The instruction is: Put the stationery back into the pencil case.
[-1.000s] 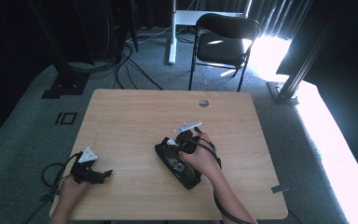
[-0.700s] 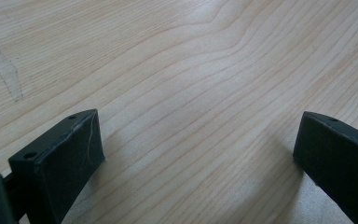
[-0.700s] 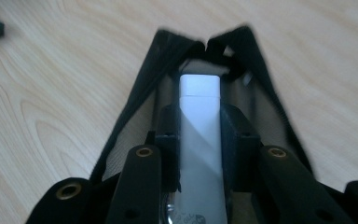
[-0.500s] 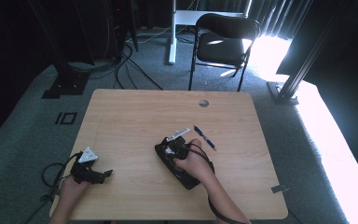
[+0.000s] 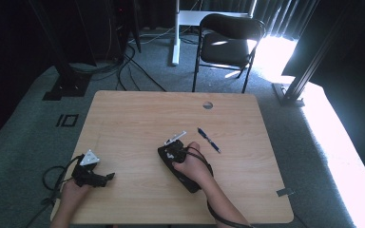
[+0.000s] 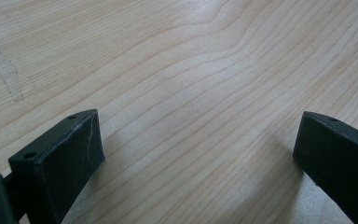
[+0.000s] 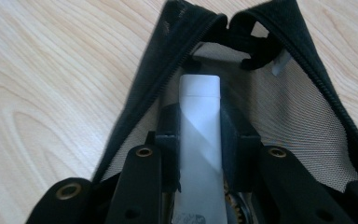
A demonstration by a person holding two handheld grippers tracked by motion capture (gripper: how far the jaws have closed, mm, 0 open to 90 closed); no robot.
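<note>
We work at the table, where the black mesh pouch lies near the middle, toward the near edge, its zip mouth open. Our right gripper is clenched on a flat white bar and holds its far end just inside the pouch mouth. Our left gripper rests at the near left corner, well apart, jaws spread over bare wood and grasping nothing.

The main risk, we judge, is the pouch sliding or its mouth folding shut as we push, since nothing pins it; the bar's corner could also snag the mesh or zip teeth. A pen lies loose to the right of the pouch, and a sweep of our wrist could knock it.

From above, our right hand covers most of the pouch. We cannot tell what the bar is, nor how deep the pouch runs.
</note>
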